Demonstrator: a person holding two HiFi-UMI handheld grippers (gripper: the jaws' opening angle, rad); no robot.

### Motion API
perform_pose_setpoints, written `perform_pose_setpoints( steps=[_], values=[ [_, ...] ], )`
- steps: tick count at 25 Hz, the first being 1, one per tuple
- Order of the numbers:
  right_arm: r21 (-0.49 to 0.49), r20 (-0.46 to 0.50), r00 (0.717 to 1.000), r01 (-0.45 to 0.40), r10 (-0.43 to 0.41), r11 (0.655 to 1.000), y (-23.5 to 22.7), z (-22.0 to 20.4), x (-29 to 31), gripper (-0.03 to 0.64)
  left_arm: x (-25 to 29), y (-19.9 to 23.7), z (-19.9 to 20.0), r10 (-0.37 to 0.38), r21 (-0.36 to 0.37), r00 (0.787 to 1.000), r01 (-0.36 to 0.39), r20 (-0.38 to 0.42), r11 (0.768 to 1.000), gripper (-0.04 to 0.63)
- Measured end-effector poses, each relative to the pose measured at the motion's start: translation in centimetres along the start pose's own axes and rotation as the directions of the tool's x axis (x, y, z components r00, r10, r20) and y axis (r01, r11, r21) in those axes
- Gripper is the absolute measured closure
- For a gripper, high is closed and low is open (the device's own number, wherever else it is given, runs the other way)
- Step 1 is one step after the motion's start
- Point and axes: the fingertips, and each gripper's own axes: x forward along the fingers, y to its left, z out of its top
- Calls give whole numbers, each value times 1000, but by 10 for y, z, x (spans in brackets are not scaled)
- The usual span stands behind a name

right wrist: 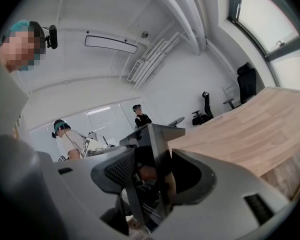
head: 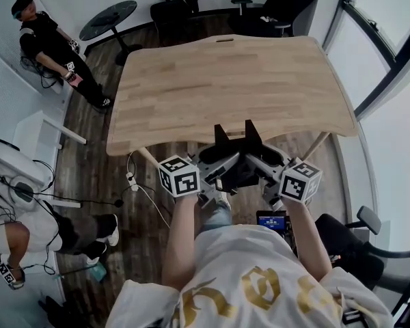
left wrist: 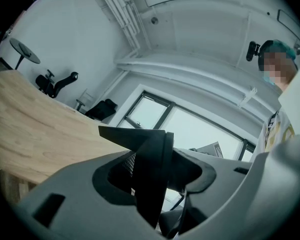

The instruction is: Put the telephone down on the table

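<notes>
The telephone (head: 236, 161) is a black object held in the air between my two grippers, just short of the wooden table's (head: 225, 87) front edge, with two black fins sticking up. My left gripper (head: 221, 173) comes at it from the left and my right gripper (head: 261, 171) from the right. In the left gripper view a black wedge of the telephone (left wrist: 151, 154) fills the gap between the grey jaws of the left gripper (left wrist: 157, 178). In the right gripper view a black slab of the telephone (right wrist: 158, 146) stands clamped in the right gripper (right wrist: 150, 178).
The table top (left wrist: 35, 134) (right wrist: 250, 129) is bare. Behind it stand dark office chairs (head: 171, 9) and a round black side table (head: 109, 18). One person sits at the far left (head: 48, 46), another at the lower left (head: 14, 238). A power strip (head: 131, 180) lies on the floor.
</notes>
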Motion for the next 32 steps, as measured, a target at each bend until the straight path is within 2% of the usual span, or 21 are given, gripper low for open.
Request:
perform_pose_setpoints(
  steps=[6, 14, 18, 24, 28, 32],
  values=[
    [20, -10, 999, 51, -51, 998, -52, 18, 42, 403, 30, 61, 21, -36, -45, 999, 34, -29, 998, 383],
    [32, -43, 993, 111, -110, 993, -126, 68, 124, 403, 72, 159, 81, -88, -96, 995, 83, -47, 992, 383],
    [40, -38, 992, 124, -123, 991, -155, 96, 171, 403, 84, 209, 119, -102, -98, 993, 96, -56, 990, 383],
    [44, -13, 989, 145, -145, 988, -169, 98, 186, 403, 90, 228, 125, -113, -81, 992, 107, -63, 991, 383],
    [51, -12, 989, 147, -146, 988, -174, 96, 187, 403, 92, 233, 123, -109, -90, 992, 103, -68, 991, 383],
    [49, -23, 988, 155, -154, 987, -189, 103, 207, 403, 98, 256, 133, -108, -107, 992, 101, -65, 989, 383]
  ],
)
